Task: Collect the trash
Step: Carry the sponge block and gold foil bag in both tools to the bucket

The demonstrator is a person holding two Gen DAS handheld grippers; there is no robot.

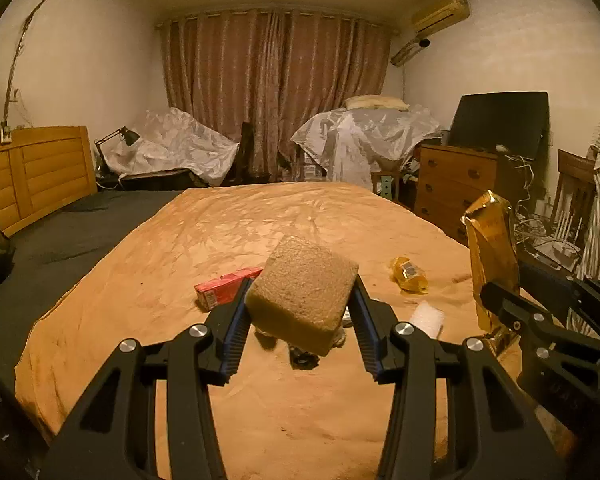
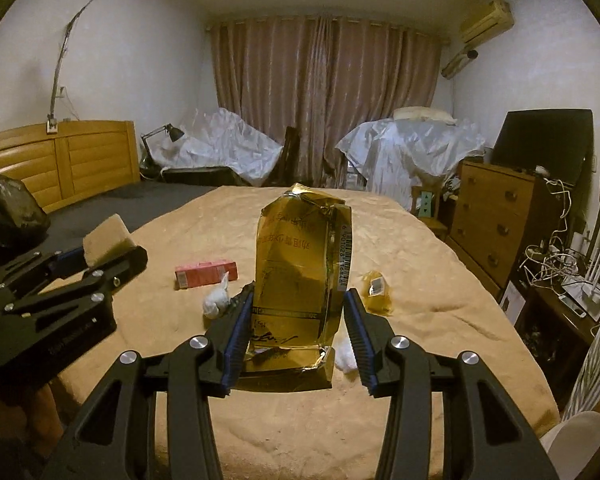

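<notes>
A tan sponge block (image 1: 308,276) hangs above the bed, and my left gripper (image 1: 300,312) is shut on its sides. In the right wrist view that sponge (image 2: 106,238) and the left gripper (image 2: 100,256) sit at the left. My right gripper (image 2: 300,296) is shut on an upright, crumpled gold package (image 2: 300,248), also seen as the gold package (image 1: 492,240) at the right of the left wrist view. On the orange blanket (image 1: 220,224) lie a red box (image 1: 224,286), a yellow wrapper (image 1: 410,274), a white crumpled wad (image 2: 218,300) and a small dark object (image 1: 302,356).
A black bag (image 2: 8,212) stands at the left by the wooden headboard (image 2: 60,160). A wooden dresser (image 2: 496,216) with a dark screen, a chair and tangled cables (image 2: 556,264) line the right side. Plastic-covered furniture stands before the curtains (image 2: 324,100).
</notes>
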